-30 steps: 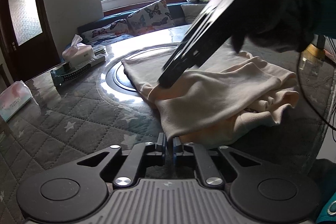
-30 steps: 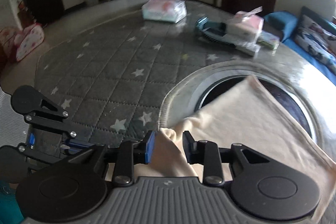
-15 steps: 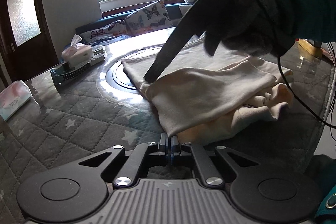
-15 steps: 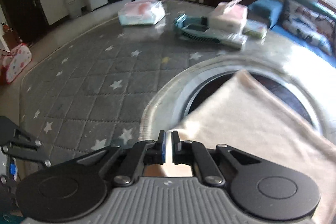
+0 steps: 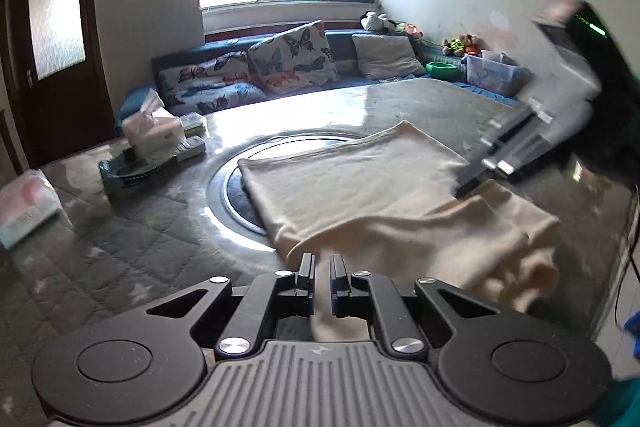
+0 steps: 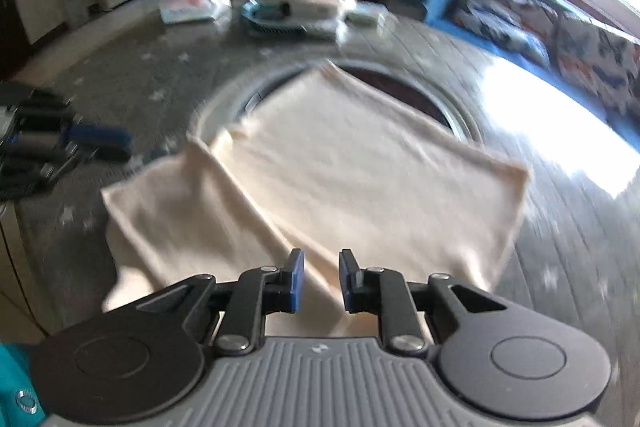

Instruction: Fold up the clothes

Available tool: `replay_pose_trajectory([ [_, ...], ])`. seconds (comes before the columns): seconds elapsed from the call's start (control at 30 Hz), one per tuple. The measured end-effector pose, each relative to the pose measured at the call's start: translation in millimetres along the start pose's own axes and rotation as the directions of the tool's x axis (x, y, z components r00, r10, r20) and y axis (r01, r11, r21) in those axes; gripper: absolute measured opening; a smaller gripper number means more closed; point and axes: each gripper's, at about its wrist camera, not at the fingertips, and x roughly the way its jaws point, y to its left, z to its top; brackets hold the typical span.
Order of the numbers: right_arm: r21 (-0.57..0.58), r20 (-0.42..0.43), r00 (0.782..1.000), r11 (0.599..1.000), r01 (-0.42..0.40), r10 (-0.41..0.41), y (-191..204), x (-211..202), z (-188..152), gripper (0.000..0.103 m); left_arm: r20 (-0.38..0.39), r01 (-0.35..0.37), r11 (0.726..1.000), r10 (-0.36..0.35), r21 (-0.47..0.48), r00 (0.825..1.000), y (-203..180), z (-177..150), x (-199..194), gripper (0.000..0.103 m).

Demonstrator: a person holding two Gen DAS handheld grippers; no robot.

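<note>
My left gripper (image 5: 322,269) sits slightly parted, cream garment (image 5: 360,187) running between its fingers. Garment lies folded on round table (image 5: 120,259), partly over centre turntable (image 5: 228,187). Right view shows my right gripper (image 6: 321,277) spread wide above cloth (blurred), gripping nothing; only left view shows folded layers bunched at garment's right end. Teal tray (image 5: 128,175) holds tissue box (image 5: 154,131).
</note>
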Motion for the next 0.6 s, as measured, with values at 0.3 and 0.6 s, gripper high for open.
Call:
replay_pose_trajectory([
  [0.3, 0.164, 0.007, 1.0, 0.986, -0.019, 0.018, -15.9, 7.0, -38.7, 0.026, -0.066, -0.027, 0.997, 0.023, -0.067, 0.998, -2.5, 7.3, 47.2, 0.008],
  [0.6, 0.116, 0.104, 0.99, 0.99, 0.082, -0.094, -3.9, -18.7, -31.4, 0.006, -0.064, -0.039, 0.998, 0.035, -0.056, 0.997, -2.6, 9.1, 44.8, 0.008],
])
